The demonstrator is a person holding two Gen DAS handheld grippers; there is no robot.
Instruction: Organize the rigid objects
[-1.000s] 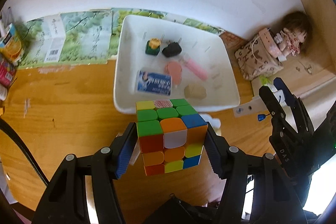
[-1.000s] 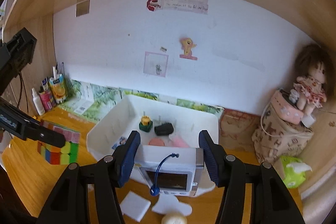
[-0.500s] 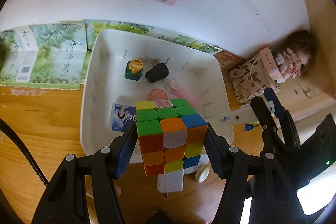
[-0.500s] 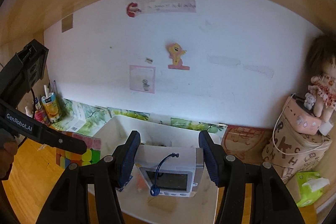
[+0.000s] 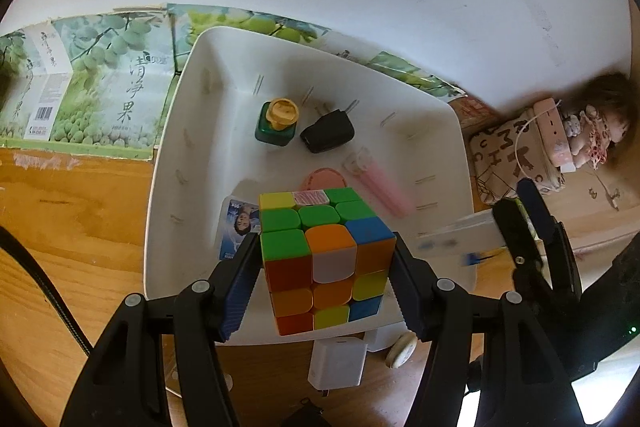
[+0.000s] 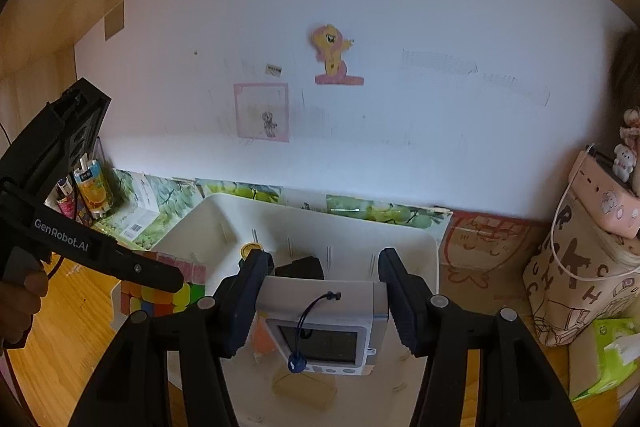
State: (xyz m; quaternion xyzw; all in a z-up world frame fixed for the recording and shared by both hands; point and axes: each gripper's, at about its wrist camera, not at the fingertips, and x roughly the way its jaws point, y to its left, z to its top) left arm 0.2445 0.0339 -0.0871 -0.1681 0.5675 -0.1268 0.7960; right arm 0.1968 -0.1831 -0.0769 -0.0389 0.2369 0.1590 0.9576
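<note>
Cube (image 5: 326, 259) clamped in my left gripper (image 5: 324, 281), timer (image 6: 322, 327) in my right gripper (image 6: 320, 301), white bin (image 5: 172, 131) just ahead: I'd lower, then release

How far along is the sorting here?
Done: bottle, black plug and pink pieces already lie in the bin. In hand: left tool grips the cube, right tool the white device, both over it. Left: a white charger outside.

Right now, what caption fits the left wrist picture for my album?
Left gripper holds a colourful puzzle cube over a white bin already holding small things.
</note>
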